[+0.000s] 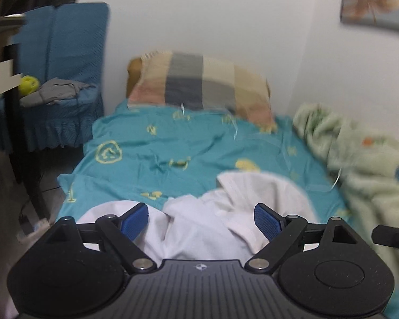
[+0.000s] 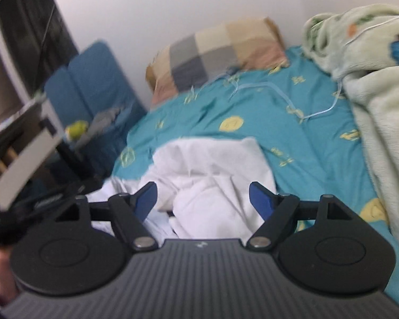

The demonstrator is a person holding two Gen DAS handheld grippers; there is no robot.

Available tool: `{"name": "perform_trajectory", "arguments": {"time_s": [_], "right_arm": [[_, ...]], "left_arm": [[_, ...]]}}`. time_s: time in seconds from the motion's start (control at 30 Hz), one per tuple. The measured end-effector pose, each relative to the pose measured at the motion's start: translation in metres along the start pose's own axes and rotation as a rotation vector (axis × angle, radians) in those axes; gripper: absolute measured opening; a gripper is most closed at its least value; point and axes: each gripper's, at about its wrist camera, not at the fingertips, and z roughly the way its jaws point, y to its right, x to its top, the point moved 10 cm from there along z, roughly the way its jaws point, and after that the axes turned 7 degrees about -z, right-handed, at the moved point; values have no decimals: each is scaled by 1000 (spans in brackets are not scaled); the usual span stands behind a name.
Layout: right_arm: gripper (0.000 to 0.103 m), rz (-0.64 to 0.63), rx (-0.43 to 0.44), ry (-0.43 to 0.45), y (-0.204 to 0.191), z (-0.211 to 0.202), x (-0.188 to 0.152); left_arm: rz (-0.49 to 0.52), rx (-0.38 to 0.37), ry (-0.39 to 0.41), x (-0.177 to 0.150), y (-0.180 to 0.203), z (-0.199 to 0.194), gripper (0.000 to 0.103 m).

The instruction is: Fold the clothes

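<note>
A crumpled white garment [image 1: 199, 226] lies on a bed with a teal sheet [image 1: 159, 148]. In the left wrist view my left gripper [image 1: 201, 219] is open above the garment, its blue pads [image 1: 266, 222] spread wide and holding nothing. In the right wrist view the same white garment [image 2: 212, 170] lies bunched ahead. My right gripper [image 2: 202, 199] is open over its near part, blue pads [image 2: 260, 199] apart and empty. Part of the other gripper shows at the left edge [image 2: 48, 199].
A checked pillow [image 1: 199, 85] lies at the head of the bed against the wall. A pale green fleece blanket [image 1: 359, 159] is heaped along the right side. A blue-covered chair [image 1: 58, 79] with grey clothes [image 1: 58, 93] stands left of the bed. A thin cable [image 2: 292, 101] lies on the sheet.
</note>
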Motion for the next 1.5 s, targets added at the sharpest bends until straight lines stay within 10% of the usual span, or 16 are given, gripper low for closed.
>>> {"name": "perform_trajectory", "arguments": {"time_s": [0.13, 0.23, 0.43, 0.67, 0.8, 1.2, 1.5], "right_arm": [[77, 10, 12, -74, 5, 23, -13], [74, 20, 24, -105, 8, 36, -19], [71, -47, 31, -182, 0, 53, -40], [18, -119, -26, -287, 3, 63, -71], [10, -63, -73, -285, 17, 51, -72], [8, 591, -450, -66, 165, -45, -79], [20, 502, -515, 125, 144, -91, -43]], "left_arm": [[64, 41, -99, -7, 7, 43, 21], [57, 39, -109, -13, 5, 34, 3], [33, -55, -9, -24, 18, -72, 2], [-28, -104, -43, -81, 10, -185, 3], [-40, -73, -119, -118, -1, -202, 3], [-44, -106, -219, -157, 7, -211, 8], [-190, -31, -152, -111, -27, -199, 47]]}}
